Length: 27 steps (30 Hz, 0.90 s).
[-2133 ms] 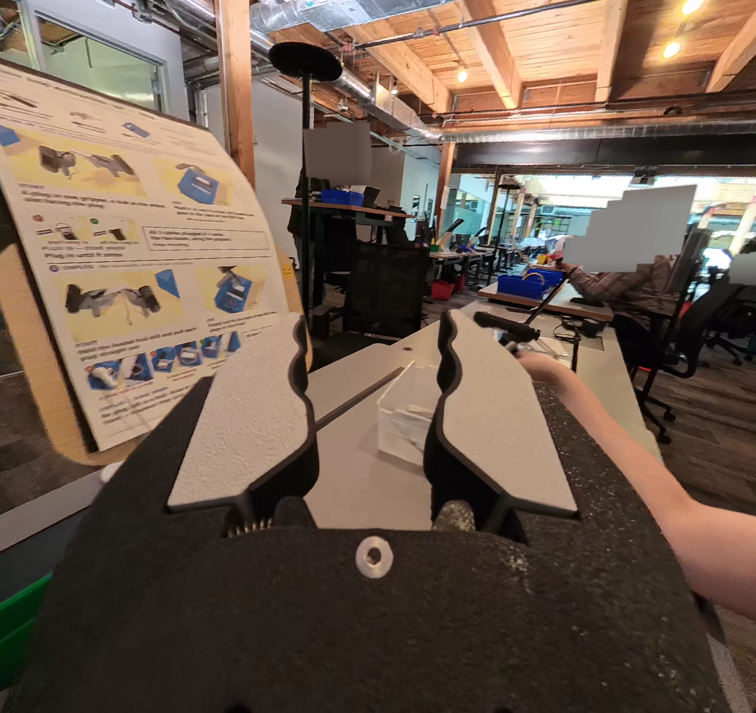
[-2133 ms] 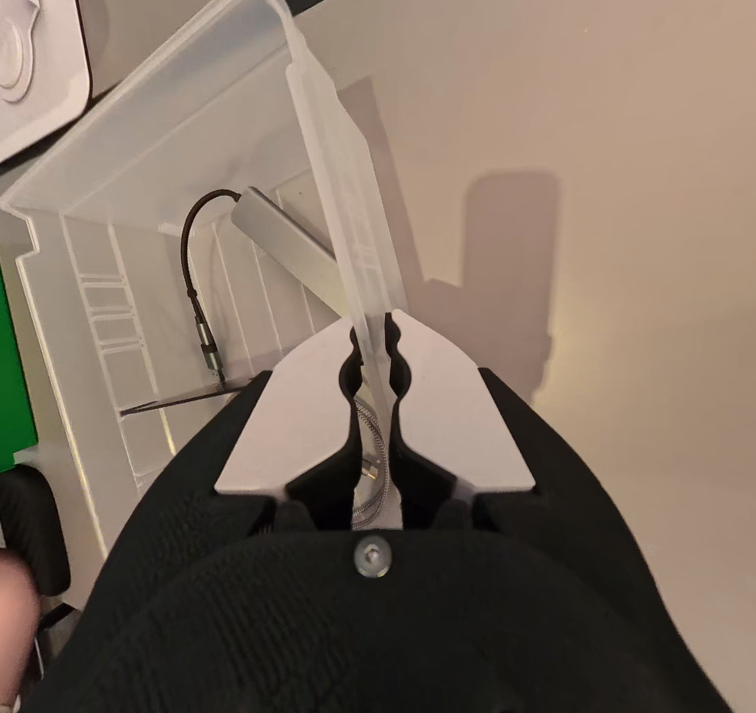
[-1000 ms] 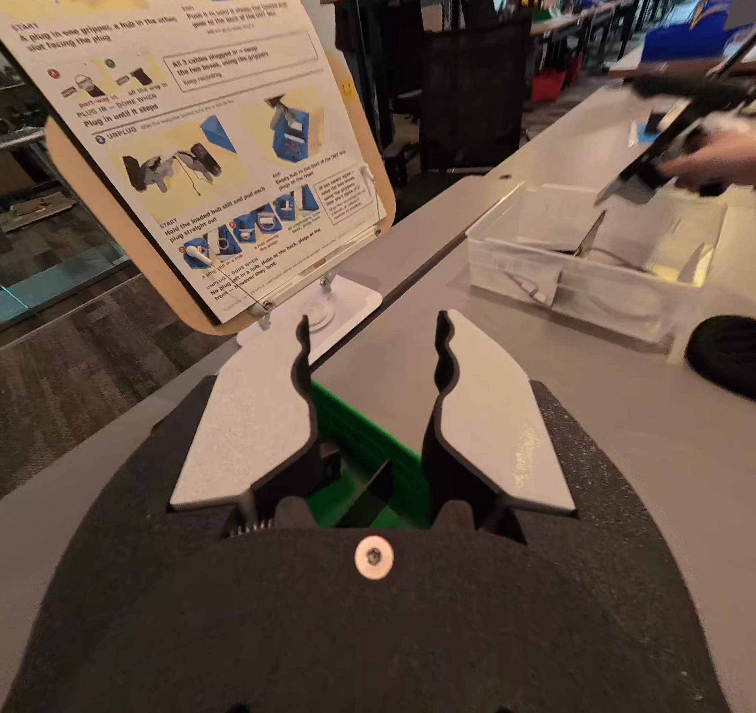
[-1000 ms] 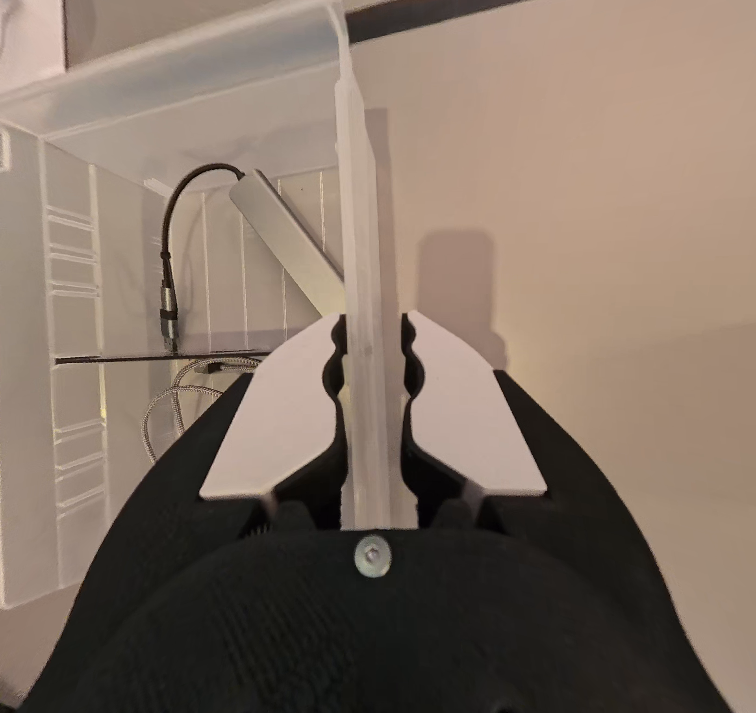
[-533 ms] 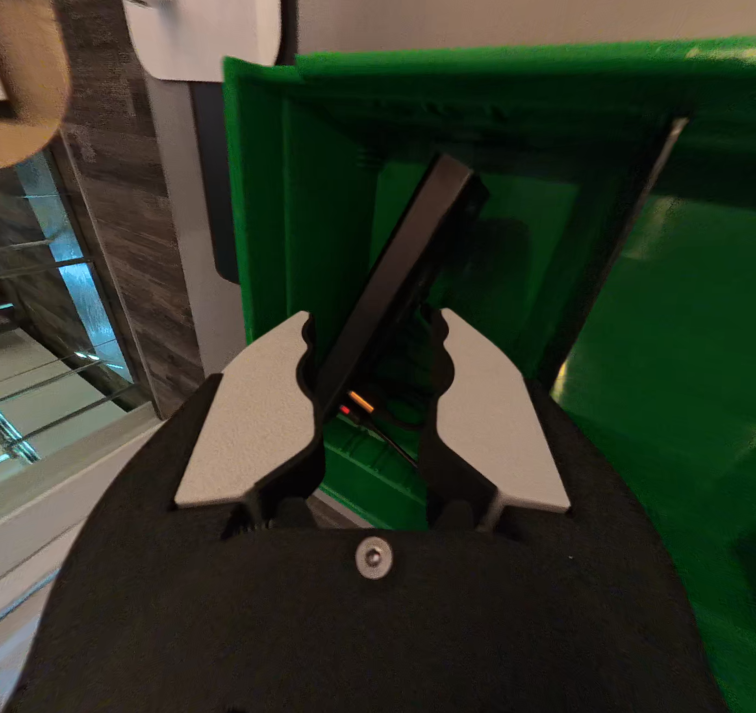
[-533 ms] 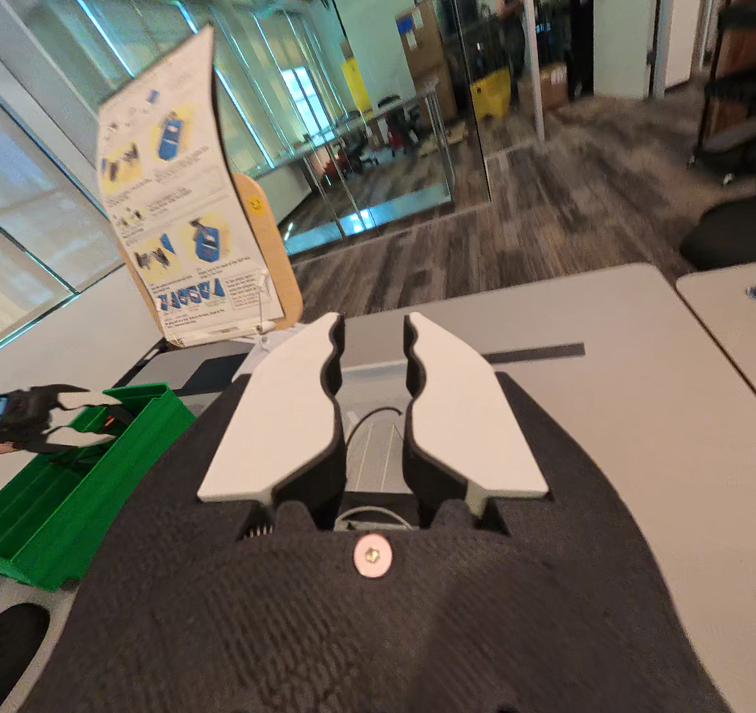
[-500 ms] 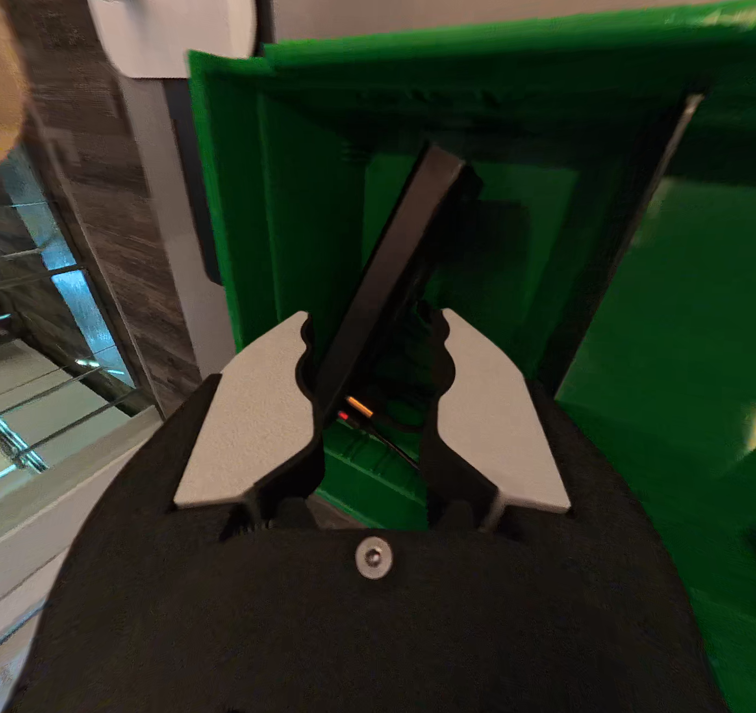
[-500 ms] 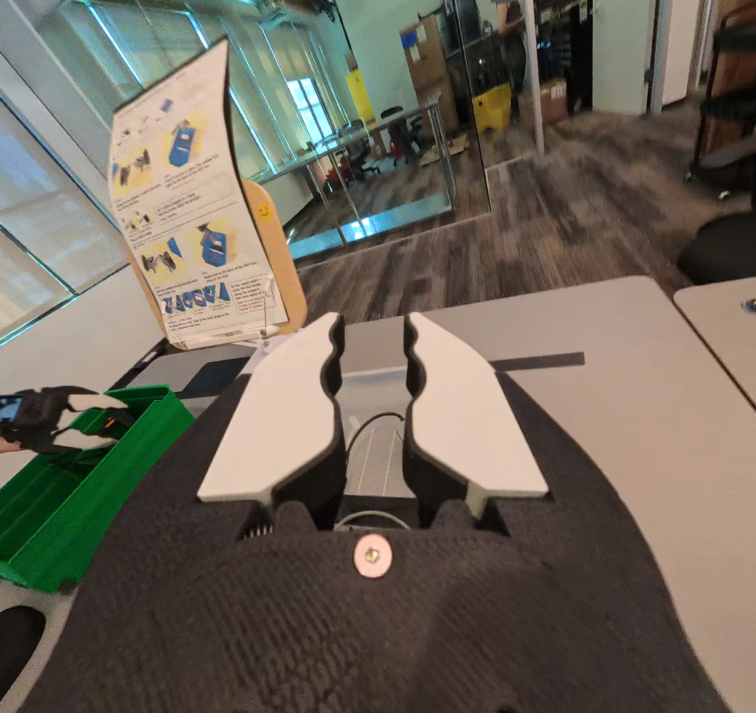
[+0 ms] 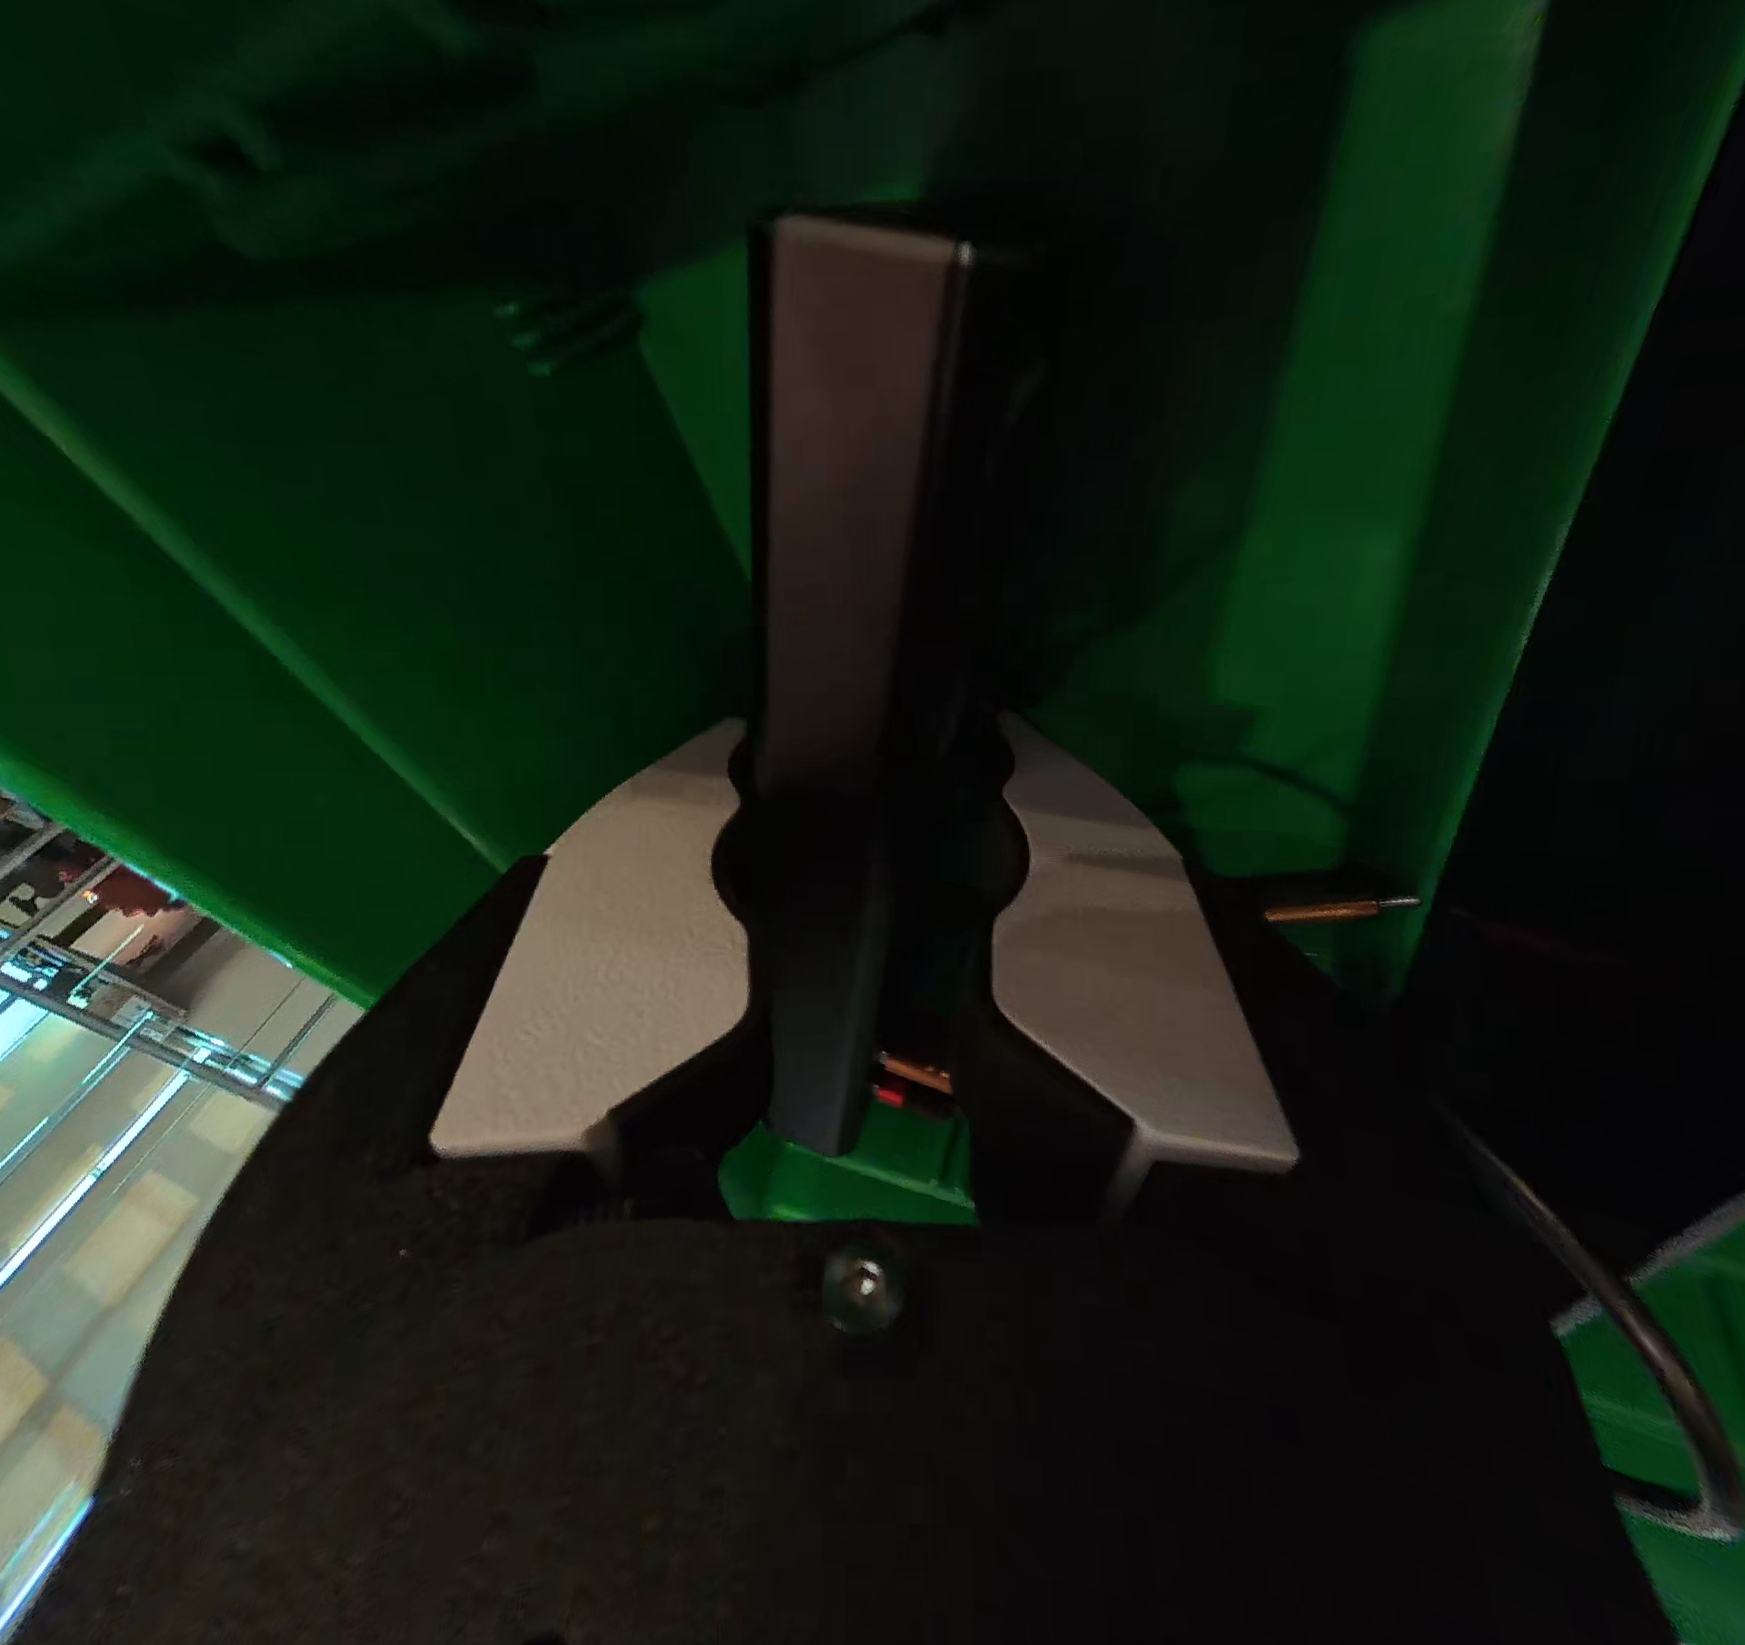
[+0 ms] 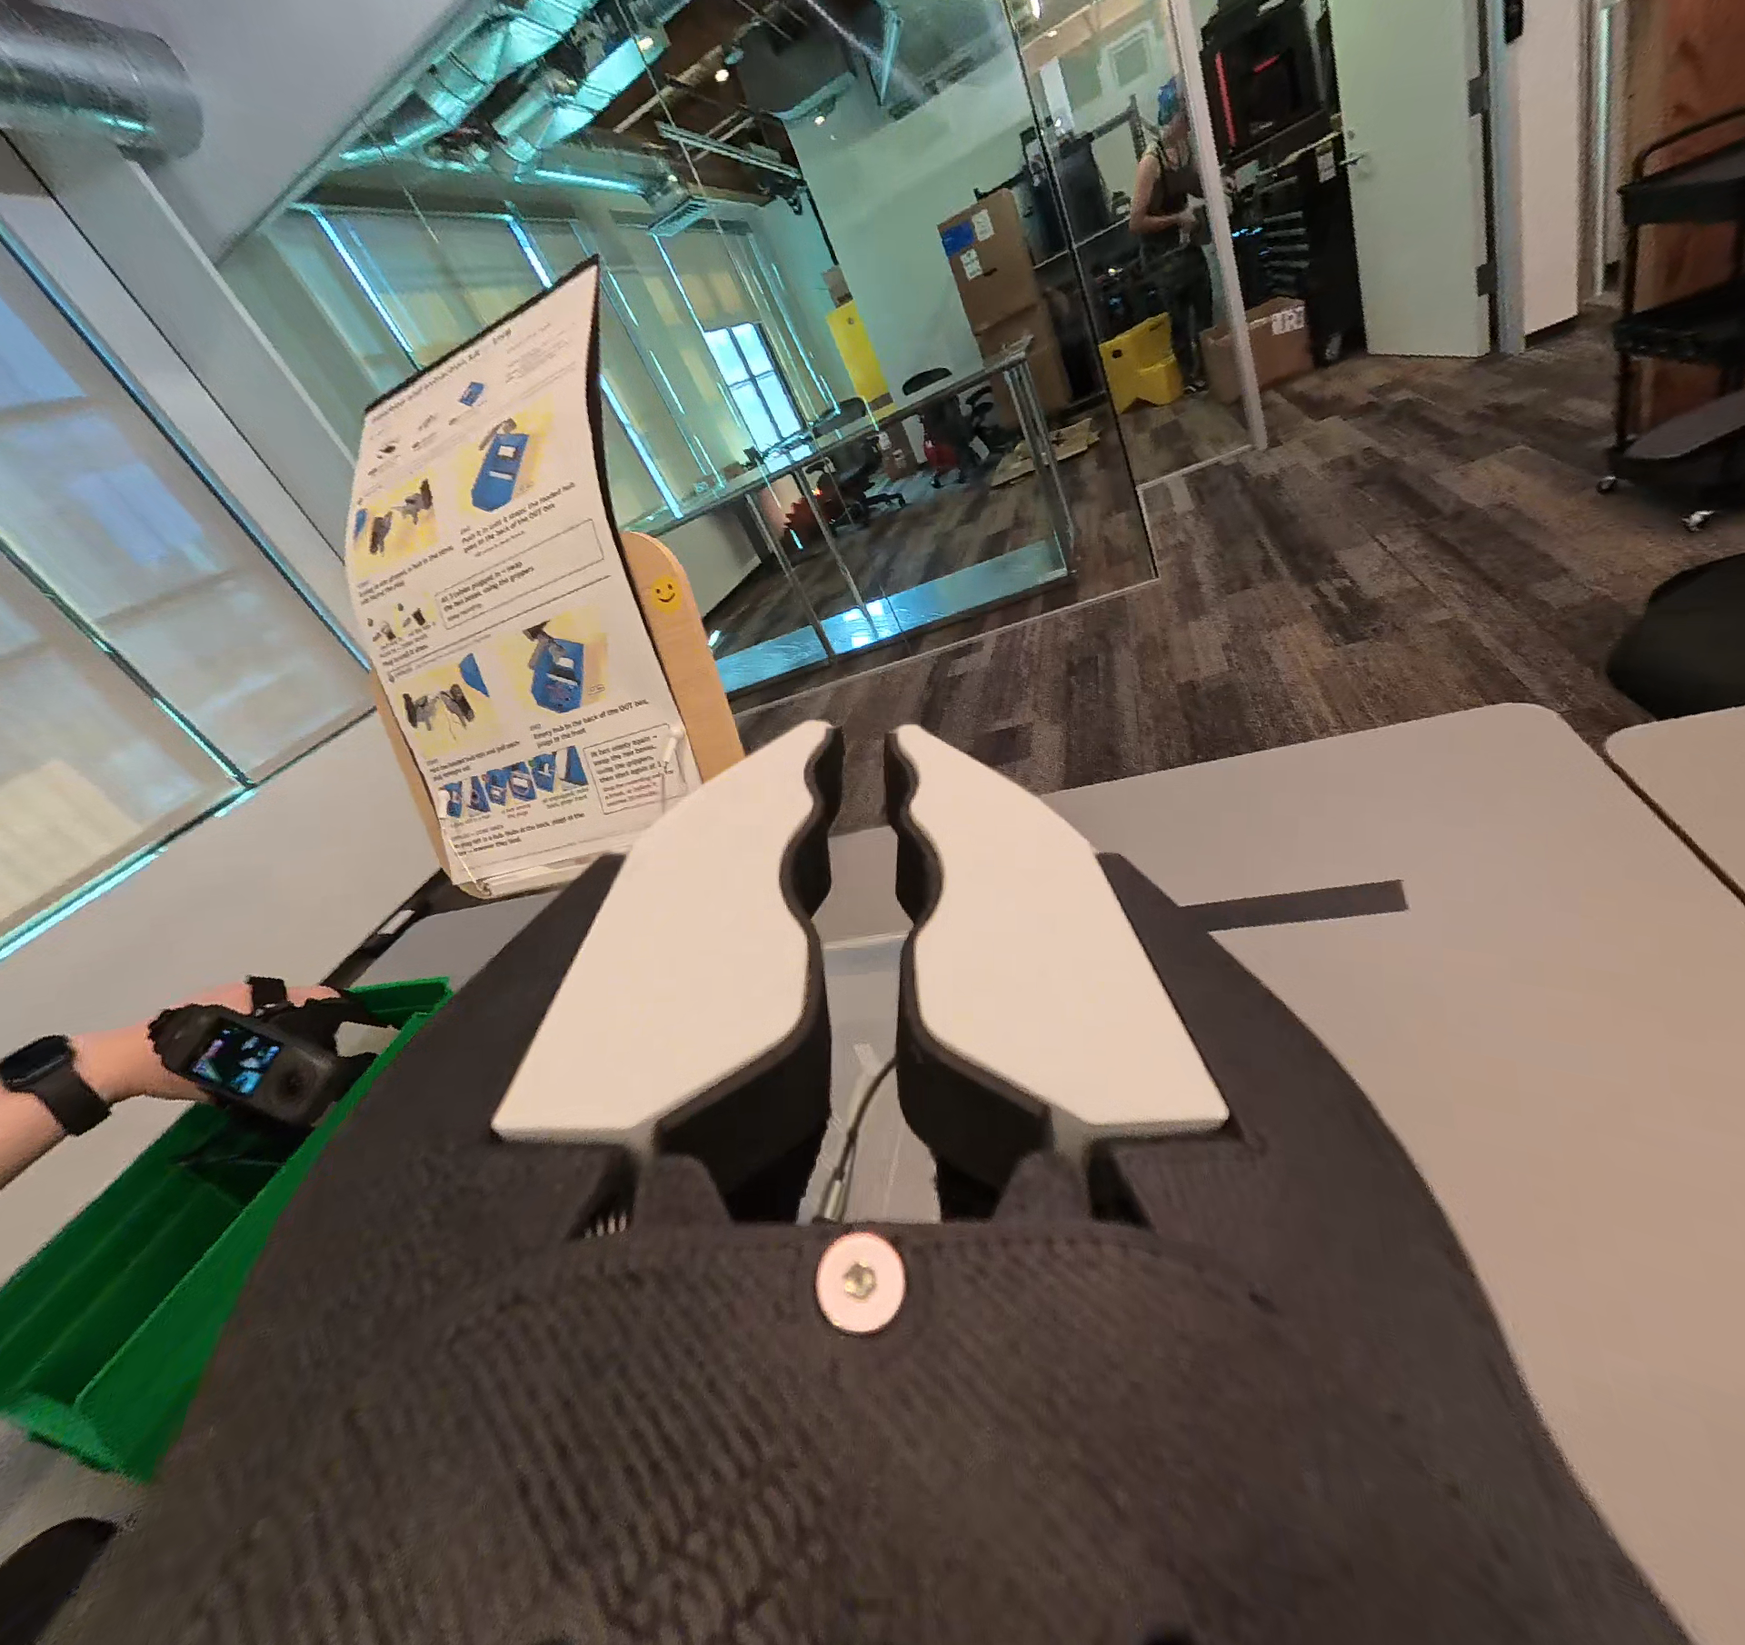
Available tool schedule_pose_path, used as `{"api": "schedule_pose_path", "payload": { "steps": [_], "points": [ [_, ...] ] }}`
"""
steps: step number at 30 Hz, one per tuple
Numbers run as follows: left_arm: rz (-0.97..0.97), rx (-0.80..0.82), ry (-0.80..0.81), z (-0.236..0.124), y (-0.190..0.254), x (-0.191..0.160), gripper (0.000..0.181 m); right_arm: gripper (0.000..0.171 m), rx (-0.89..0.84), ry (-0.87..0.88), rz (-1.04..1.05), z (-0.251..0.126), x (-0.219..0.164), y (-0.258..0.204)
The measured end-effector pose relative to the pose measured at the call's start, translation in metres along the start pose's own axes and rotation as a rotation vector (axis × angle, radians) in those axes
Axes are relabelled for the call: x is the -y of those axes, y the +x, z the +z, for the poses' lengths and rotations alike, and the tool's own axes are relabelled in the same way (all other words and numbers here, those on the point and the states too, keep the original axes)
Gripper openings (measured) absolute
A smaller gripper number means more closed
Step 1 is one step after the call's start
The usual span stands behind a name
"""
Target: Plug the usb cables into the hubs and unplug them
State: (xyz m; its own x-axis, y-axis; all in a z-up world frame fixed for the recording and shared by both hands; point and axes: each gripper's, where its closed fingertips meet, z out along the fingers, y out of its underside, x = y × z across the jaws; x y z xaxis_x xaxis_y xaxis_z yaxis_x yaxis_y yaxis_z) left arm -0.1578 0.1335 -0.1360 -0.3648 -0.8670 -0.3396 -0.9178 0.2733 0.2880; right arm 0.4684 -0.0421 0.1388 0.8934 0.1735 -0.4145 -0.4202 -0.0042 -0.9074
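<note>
- Left tongs [image 9: 869, 750] are down inside the green bin [image 9: 378, 561], jaws close on either side of a dark hub [image 9: 850, 504] standing upright between them. We judge it gripped, or nearly so.
- Right tongs [image 10: 857, 783] hang above the desk [image 10: 1511, 986], empty, with a narrow gap between the jaws.
- A cable [image 10: 864, 1104] lies in the clear bin [image 10: 855, 967] below them.
- We see nothing plugged in yet; we judge all plugging and unplugging is left.

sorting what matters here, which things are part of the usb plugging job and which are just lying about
Job:
- black hub, between the left tool's fingers
- green bin
- cable below the right tool
- clear bin

Lying about:
- instruction sheet on its stand
- black tape strip
</note>
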Motion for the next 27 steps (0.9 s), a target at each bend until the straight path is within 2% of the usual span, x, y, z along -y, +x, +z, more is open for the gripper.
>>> {"api": "schedule_pose_path", "payload": {
  "steps": [4, 6, 12, 19, 23, 27],
  "points": [
    [-0.001, 0.019, 0.026, 0.008, 0.001, 0.001, 0.044, 0.009, 0.065, 0.026, 0.045, 0.000, 0.003, -0.007],
    [-0.003, 0.000, 0.036, 0.011, 0.006, 0.000, 0.036, 0.009, 0.074, 0.021, 0.056, 0.001, 0.002, -0.007],
    [-0.015, 0.083, 0.097, 0.011, 0.002, -0.001, 0.035, 0.009, 0.103, 0.002, 0.074, 0.006, -0.002, -0.012],
    [-0.084, 0.106, 0.006, 0.010, 0.003, -0.008, 0.032, 0.009, 0.134, -0.023, 0.084, 0.010, -0.006, -0.018],
    [-0.165, 0.179, 0.058, -0.014, -0.008, -0.006, 0.031, 0.009, 0.160, -0.009, 0.098, 0.013, -0.004, -0.022],
    [-0.311, 0.300, 0.170, -0.072, -0.032, -0.009, 0.031, 0.009, 0.186, -0.026, 0.095, 0.018, -0.007, -0.029]
  ]
}}
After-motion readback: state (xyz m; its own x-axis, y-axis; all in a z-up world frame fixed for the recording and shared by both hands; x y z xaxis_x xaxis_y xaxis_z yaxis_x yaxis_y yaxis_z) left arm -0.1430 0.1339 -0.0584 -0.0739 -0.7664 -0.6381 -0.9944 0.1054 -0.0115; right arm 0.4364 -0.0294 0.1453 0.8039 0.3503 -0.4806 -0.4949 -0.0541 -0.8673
